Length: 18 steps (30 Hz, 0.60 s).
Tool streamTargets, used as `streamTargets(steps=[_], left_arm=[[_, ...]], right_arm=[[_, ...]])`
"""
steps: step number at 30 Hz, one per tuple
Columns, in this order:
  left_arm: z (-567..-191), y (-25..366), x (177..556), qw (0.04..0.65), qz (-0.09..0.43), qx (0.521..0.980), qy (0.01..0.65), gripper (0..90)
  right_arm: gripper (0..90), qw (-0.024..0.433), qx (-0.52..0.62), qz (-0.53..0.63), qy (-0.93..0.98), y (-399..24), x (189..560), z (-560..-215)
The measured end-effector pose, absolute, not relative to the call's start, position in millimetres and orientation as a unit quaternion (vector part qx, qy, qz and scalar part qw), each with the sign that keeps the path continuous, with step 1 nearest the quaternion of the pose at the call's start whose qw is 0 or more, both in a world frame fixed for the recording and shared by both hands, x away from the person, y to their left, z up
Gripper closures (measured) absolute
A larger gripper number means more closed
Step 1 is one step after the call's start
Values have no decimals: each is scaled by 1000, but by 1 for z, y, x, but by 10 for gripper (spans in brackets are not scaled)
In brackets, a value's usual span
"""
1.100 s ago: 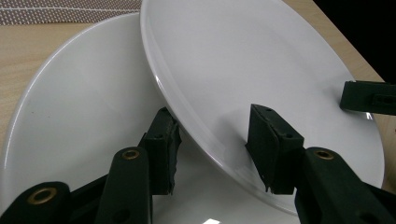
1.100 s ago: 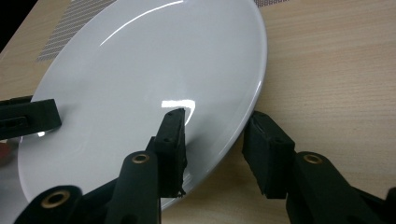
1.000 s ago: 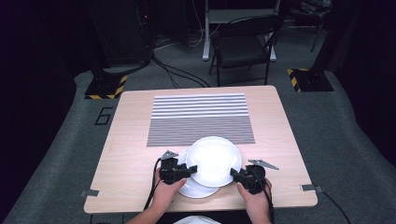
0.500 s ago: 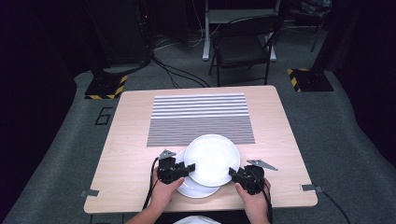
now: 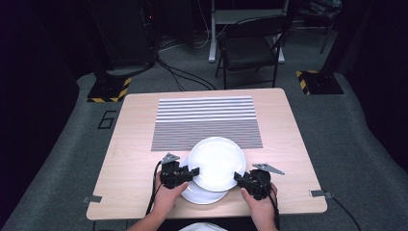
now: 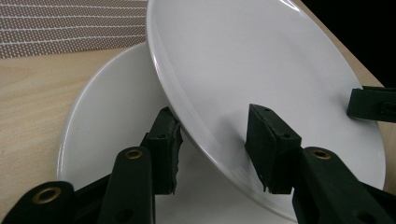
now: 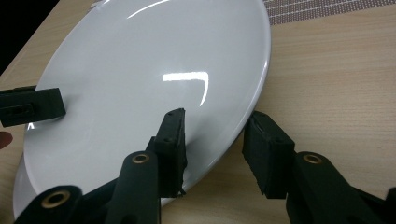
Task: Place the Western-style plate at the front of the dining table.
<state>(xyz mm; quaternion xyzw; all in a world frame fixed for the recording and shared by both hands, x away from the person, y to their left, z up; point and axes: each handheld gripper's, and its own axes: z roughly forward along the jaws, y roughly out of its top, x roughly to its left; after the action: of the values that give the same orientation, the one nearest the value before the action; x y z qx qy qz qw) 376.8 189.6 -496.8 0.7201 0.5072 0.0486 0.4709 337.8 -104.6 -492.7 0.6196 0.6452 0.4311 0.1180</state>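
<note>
Upper plate: a white dinner plate, held just above the near middle of the tabletop, overlapping a lower plate that lies flat beneath its near edge; its far rim reaches over the striped mat.
Left gripper: set on the plate's left rim, fingers narrowed with one under and one over the rim; the plate is judged to be pinched there.
Right gripper: set on the opposite rim, fingers likewise narrow, one above the plate and one below; a firm pinch is judged here too.
Tilt: in the gripper views the plate looks slanted, yet those cameras are turned with the hands, so its true lean cannot be told.
Step in hand: the upper plate is judged to be carried off the lower one, probably toward the mat.
How it is done well: both hands should be moved together at equal height, so that no twist is put on the glazed rim.
Risk: a slippery rim may slide from the pads if one side is hurried.
Setting down: the plate is best lowered flat and clear of the lower plate before either grip is eased.
</note>
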Motion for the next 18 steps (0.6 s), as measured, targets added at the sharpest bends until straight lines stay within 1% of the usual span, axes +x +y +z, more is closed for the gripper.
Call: streamTargets(steps=[12,18], left_arm=[[-483,195,381,475,59,723,498,551],[-479,198,384,476,59,718,504,550]], right_arm=[[590,121,612,435,649,-102,343,-480],[590,121,605,440,652,-100,348,-475]])
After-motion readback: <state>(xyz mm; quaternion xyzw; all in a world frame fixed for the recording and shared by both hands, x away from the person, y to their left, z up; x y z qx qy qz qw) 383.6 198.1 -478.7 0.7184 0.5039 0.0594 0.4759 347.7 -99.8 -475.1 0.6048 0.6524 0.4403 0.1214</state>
